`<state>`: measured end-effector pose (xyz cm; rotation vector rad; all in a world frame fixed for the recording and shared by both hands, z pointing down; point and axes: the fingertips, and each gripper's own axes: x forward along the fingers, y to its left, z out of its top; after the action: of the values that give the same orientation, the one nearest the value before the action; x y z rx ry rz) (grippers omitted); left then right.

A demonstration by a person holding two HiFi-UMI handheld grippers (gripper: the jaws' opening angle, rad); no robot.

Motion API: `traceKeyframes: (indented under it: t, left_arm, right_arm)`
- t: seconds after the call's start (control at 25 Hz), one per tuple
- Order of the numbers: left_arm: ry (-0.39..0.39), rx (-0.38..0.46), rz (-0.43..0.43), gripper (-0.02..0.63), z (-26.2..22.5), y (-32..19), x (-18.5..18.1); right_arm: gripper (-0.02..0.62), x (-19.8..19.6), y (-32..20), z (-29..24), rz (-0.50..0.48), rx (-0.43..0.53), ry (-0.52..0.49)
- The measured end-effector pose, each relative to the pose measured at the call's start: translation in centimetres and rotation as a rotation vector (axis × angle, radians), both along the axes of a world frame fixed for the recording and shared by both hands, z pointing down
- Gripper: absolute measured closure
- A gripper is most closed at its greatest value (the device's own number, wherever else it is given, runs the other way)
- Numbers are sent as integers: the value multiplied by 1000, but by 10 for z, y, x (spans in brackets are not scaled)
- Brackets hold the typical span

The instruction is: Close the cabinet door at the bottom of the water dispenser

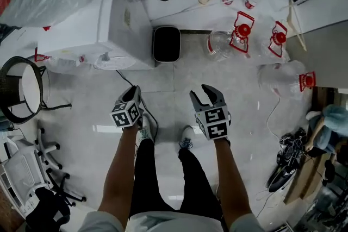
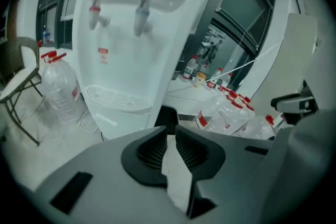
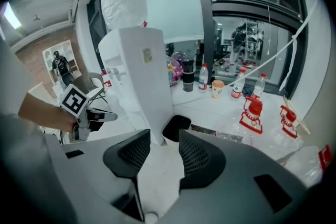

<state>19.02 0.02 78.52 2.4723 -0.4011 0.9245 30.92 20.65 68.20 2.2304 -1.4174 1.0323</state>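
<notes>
Left gripper view: the jaws of the left gripper [image 2: 169,136] are seen drawn nearly together, a narrow slit of floor showing between them and nothing held. In the right gripper view the jaws of the right gripper [image 3: 164,139] stand well apart and are likewise empty. Both grippers are held above the floor, well apart from the water dispenser [image 2: 131,50], which stands ahead of them against the wall. Its cabinet door [image 2: 126,120], below the drip tray, appears flush with the body, so the closing may already be done; the panel is partly cut off by the gripper, however, and this cannot be settled. If it is shut, nothing is judged to be left but to withdraw. One dispenser with two taps [image 2: 140,16] is counted, and two grippers. One black bin [image 1: 166,44] sits just beside the dispenser, one large jug [image 2: 60,86] stands at its other side, and at least two more clear jugs [image 1: 220,44] lie on the floor beyond the bin.
</notes>
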Motion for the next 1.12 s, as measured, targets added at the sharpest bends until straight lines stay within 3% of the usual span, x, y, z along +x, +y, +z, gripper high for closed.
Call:
traceKeyframes:
  t: [0.16, 0.32, 0.48, 0.68, 1.12]
  left_arm:
    - [-8, 118, 119, 565, -72, 29, -30]
    - [42, 151, 158, 581, -152, 55, -61]
    - [73, 175, 150, 586, -216, 53, -99]
    - [85, 330, 188, 585, -289, 50, -136]
    - [271, 636, 78, 584, -509, 30, -196]
  right_arm:
    - [485, 4, 22, -67, -5, 37, 77]
    - [565, 5, 39, -135, -35, 64, 165]
    - [568, -28, 35, -201, -126, 112, 206]
    - [568, -69, 28, -271, -233, 147, 311]
    - [568, -129, -13, -430, -334, 323, 476]
